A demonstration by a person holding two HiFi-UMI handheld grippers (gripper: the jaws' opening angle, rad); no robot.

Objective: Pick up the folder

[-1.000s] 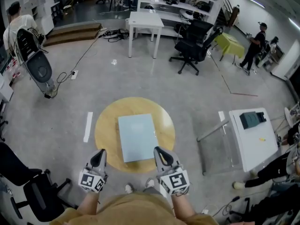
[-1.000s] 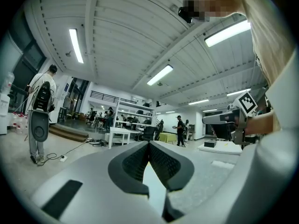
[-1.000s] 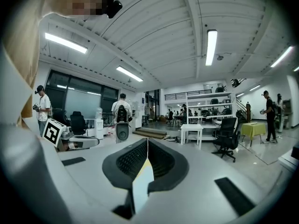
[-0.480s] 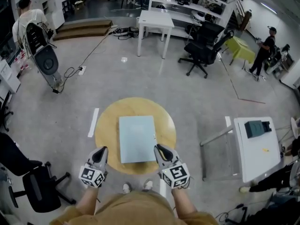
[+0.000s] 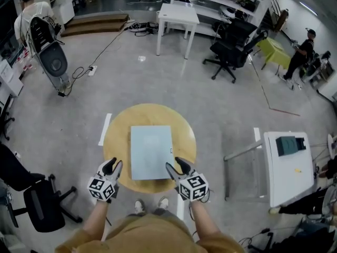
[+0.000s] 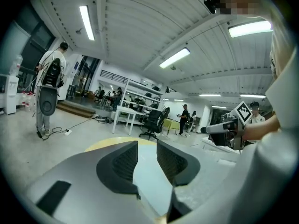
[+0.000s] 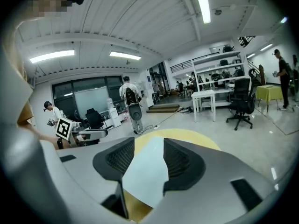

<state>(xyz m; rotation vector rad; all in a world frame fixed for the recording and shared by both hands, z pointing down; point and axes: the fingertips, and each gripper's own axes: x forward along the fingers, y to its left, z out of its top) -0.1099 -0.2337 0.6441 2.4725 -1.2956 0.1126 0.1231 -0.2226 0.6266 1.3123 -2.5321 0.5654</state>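
Both grippers are lower and closer to the round table's near rim than 1 second ago, and the jaws of each have just been opening with nothing between the pads.

Nearest, the left gripper (image 5: 114, 165) sits at 7 o'clock of the yellow round table (image 5: 118, 141), over its rim and just beside the near left corner of the folder (image 5: 151, 152). In the left gripper view its 2 jaws (image 6: 147, 155) stand a modest way apart. They grip nothing, and the pale blue folder (image 6: 149, 183) shows through the gap, lying flat beyond them.

The right gripper (image 5: 175, 165) sits at 5 o'clock, with its tips at the folder's near right corner. In the right gripper view this gripper (image 7: 148, 155) is open somewhat wider. Its pads are clear of everything, and the folder (image 7: 147, 171) lies on the tabletop past the gap.

The folder lies flat at the table's centre, its long side running from 6 to 12 o'clock.

Farther out, a white floor strip (image 5: 105, 129) lies at 9 o'clock. A black chair (image 5: 37, 204) stands at 8 o'clock, and a white side table (image 5: 287, 178) at 3 o'clock carries a dark device (image 5: 288, 145). At 1 o'clock stands a black office chair (image 5: 231, 46), at 12 o'clock a white desk (image 5: 178, 15), and at 10 o'clock a person (image 5: 31, 12).
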